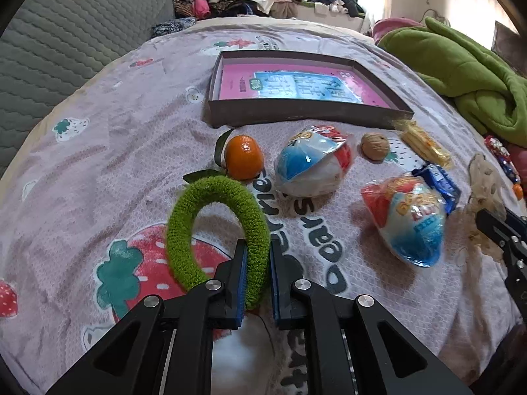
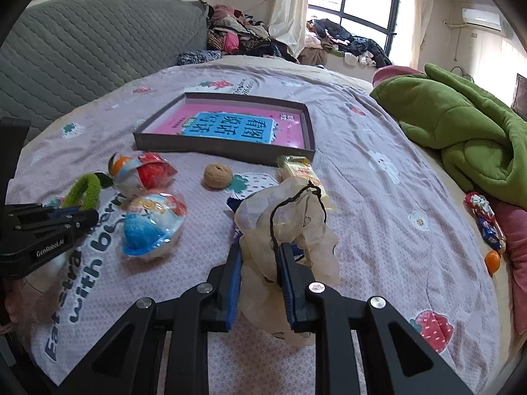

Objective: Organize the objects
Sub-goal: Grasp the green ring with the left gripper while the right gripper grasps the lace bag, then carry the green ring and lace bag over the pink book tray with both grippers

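My left gripper (image 1: 257,256) is shut on a fuzzy green ring (image 1: 210,230), held upright just above the bedsheet. My right gripper (image 2: 262,256) is shut on a translucent drawstring pouch (image 2: 290,217) with a black cord. A shallow dark box (image 1: 296,115) holding a pink and blue book (image 1: 296,85) lies beyond. Between it and me lie an orange (image 1: 243,161), two wrapped toy eggs (image 1: 313,168) (image 1: 408,220), a walnut (image 1: 375,146), a yellow snack pack (image 1: 425,144) and a blue packet (image 1: 438,181). The right gripper shows at the left wrist view's right edge (image 1: 504,233).
A green blanket (image 2: 461,125) is heaped on the bed's right side. A wrapped candy (image 2: 484,220) and a small orange (image 2: 492,260) lie near it. A grey quilted headboard (image 2: 82,52) runs along the left. Clothes are piled at the back (image 2: 237,36).
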### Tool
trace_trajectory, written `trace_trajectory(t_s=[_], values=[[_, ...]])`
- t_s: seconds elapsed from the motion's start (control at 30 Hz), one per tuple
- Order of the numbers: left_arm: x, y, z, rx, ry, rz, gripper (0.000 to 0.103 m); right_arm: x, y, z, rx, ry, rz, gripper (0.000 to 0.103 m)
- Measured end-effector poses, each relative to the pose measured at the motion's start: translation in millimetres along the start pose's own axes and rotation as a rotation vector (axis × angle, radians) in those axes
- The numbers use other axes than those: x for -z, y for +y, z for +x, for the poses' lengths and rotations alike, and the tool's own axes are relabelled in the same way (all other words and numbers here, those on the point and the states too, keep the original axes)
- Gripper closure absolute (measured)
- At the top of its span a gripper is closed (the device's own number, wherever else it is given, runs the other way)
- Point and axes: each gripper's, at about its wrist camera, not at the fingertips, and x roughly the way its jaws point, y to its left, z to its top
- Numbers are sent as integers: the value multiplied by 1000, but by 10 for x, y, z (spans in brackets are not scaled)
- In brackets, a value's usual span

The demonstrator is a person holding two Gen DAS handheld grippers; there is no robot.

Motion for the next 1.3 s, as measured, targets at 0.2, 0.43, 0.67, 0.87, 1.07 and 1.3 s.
trace_trajectory(t_s=[0.2, 0.43, 0.67, 0.87, 1.07, 1.3], values=[[19, -98, -168, -10, -21, 9, 91, -35, 59, -109, -17, -22, -6, 80], [-30, -189, -403, -21, -61, 9, 91, -115, 111, -264, -50, -54, -6, 80], [-138, -253, -579, -44, -100, 13, 91, -216, 129, -361, -72, -92, 2, 80], [-295, -312, -752, -64, -123, 19, 91, -316, 126, -464, -95, -129, 4, 80], [-575, -441, -933, -80, -175, 47, 91, -486, 113, -553, -108, -164, 2, 80], [-906, -488, -913, -73, -217, 37, 91, -783, 105, -563, -114, -202, -21, 80]])
